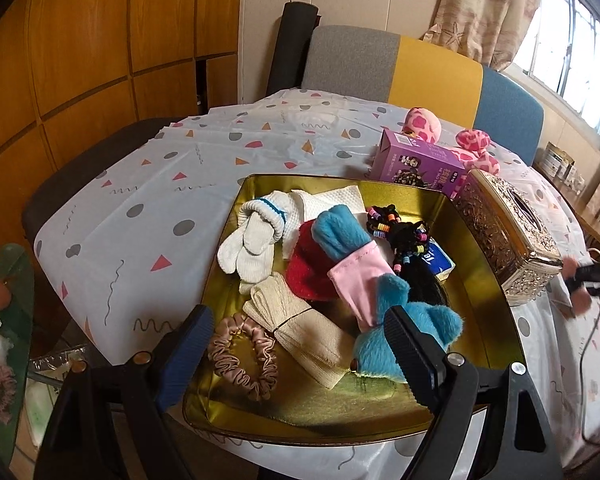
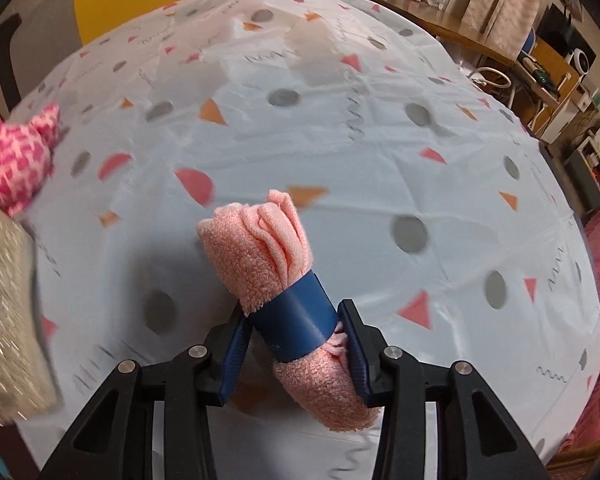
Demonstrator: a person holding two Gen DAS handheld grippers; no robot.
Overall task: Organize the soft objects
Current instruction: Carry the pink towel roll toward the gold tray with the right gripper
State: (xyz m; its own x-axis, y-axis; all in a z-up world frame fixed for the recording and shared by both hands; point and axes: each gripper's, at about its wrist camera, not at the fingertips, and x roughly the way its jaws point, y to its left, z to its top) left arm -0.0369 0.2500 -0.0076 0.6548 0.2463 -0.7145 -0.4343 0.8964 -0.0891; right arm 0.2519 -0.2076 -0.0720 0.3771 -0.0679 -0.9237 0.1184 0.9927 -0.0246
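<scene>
A gold tray (image 1: 476, 280) on the patterned tablecloth holds white socks (image 1: 252, 240), a red cloth (image 1: 308, 272), a blue and pink plush (image 1: 380, 300), a beige folded cloth (image 1: 296, 332), a pink scrunchie (image 1: 244, 356) and black hair ties (image 1: 396, 232). My left gripper (image 1: 296, 348) is open above the tray's near end, over the scrunchie and beige cloth. My right gripper (image 2: 296, 344) is shut on a rolled pink towel (image 2: 272, 240) with a blue band and holds it above the tablecloth (image 2: 380, 160). The right gripper also shows blurred at the right edge of the left wrist view (image 1: 592, 276).
A purple box (image 1: 416, 164), a pink spotted plush (image 1: 472, 144) (image 2: 16, 156) and an ornate gold tissue box (image 1: 508, 232) (image 2: 8, 312) stand beside the tray. A grey, yellow and blue chair back (image 1: 420, 76) is behind the table. A cluttered shelf (image 2: 548, 64) lies to the right.
</scene>
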